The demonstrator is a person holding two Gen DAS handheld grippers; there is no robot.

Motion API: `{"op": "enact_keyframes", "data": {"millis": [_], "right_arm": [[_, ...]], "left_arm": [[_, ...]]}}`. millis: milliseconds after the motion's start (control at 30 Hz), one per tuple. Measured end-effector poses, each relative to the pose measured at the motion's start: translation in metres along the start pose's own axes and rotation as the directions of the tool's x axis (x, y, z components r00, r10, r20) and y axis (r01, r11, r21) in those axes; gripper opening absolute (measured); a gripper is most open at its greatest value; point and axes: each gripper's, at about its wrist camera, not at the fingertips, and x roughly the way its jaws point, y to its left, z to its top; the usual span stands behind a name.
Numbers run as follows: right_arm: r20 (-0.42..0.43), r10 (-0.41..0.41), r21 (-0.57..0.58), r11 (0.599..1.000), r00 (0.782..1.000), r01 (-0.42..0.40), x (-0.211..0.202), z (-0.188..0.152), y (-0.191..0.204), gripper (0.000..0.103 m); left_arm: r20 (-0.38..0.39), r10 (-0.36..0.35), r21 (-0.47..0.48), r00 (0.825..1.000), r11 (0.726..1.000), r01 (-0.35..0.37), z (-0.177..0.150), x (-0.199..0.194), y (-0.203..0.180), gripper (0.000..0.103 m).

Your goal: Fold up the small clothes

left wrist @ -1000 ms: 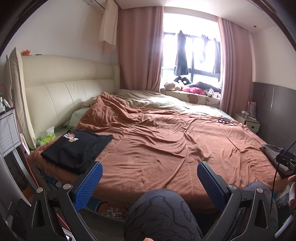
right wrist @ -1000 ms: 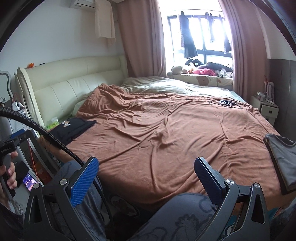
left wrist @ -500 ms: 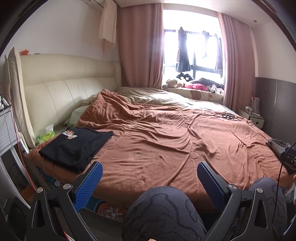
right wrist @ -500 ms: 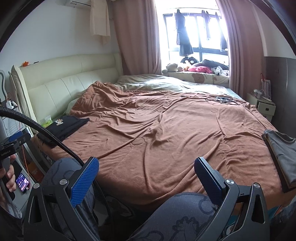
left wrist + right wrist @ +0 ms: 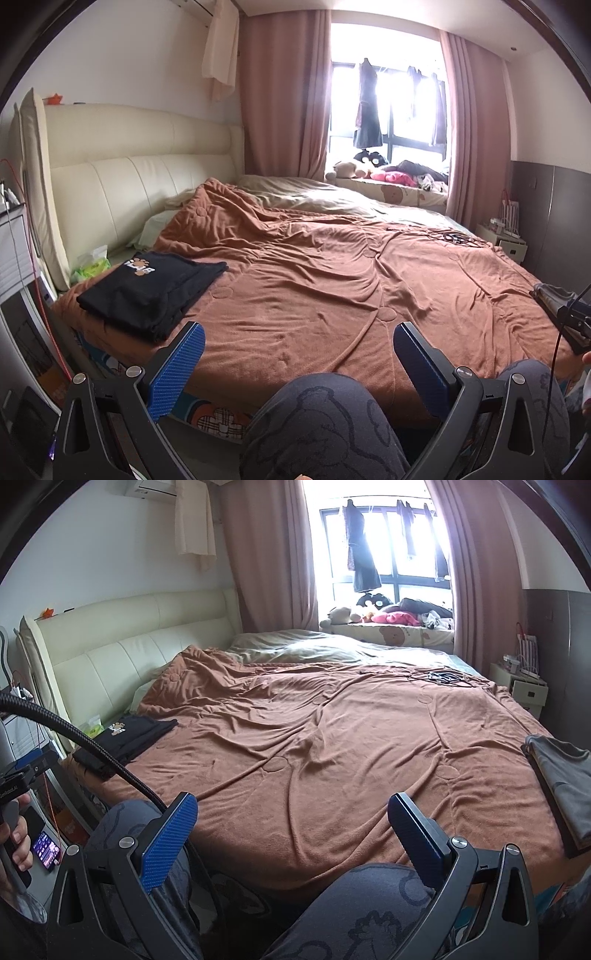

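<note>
My left tongs (image 5: 297, 363) and right tongs (image 5: 291, 834) both released, folded black T-shirt (image 5: 151, 291) flat on the brown blanket (image 5: 332, 288).

Your left gripper (image 5: 297, 356) and right gripper (image 5: 291, 827) look alike: black angular frames with round silver screws, each finger faced with a blue textured pad (image 5: 168, 840). Beside the right gripper's left finger runs a black braided cable (image 5: 92, 746). You wear dark grey trousers (image 5: 317, 424) printed with outlined cartoon figures.
</note>
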Motion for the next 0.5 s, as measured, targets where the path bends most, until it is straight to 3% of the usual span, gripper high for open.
{"op": "enact_keyframes", "data": {"millis": [500], "right_arm": [[0.005,-0.002,0.004,1.000,1.000,0.002,-0.005,0.003,-0.008,0.103]], "left_arm": [[0.012,-0.008,-0.004,1.000,1.000,0.008,0.000,-0.010,0.000,0.103]]}}
